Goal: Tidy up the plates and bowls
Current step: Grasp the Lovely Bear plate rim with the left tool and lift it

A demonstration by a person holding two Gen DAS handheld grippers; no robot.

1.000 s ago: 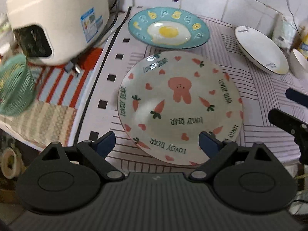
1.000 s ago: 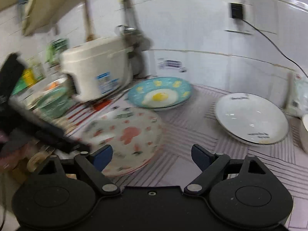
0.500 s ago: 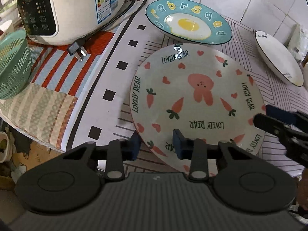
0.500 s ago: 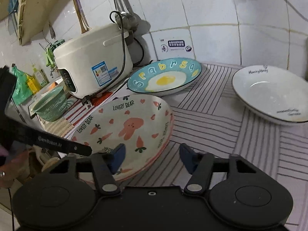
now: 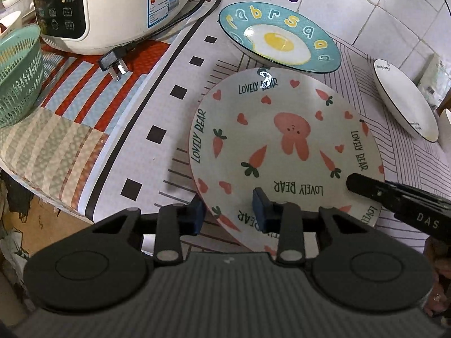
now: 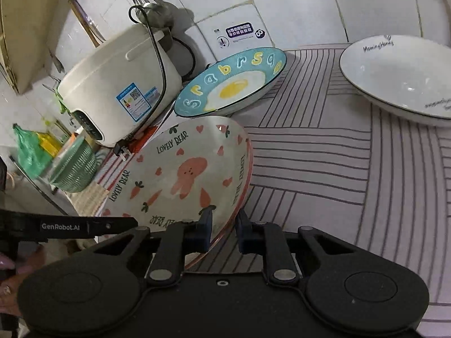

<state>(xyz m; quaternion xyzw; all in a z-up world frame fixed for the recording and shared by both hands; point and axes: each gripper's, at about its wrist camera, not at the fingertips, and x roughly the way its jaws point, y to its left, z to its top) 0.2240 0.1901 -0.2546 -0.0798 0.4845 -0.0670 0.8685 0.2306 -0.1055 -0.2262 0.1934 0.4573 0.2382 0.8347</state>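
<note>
On both wrist views, each claw (image 5: 229, 216) (image 6: 224, 232) pinches the rabbit plate (image 5: 284, 152) rim.

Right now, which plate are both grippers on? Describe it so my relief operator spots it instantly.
Find the white rice cooker against the tiled wall. Beside it sits a teal fried-egg plate, and just in front of that is the rabbit plate. Unlike the plain white dish further along, it has a pink rabbit, carrots, hearts and LOVELY BEAR lettering.
</note>
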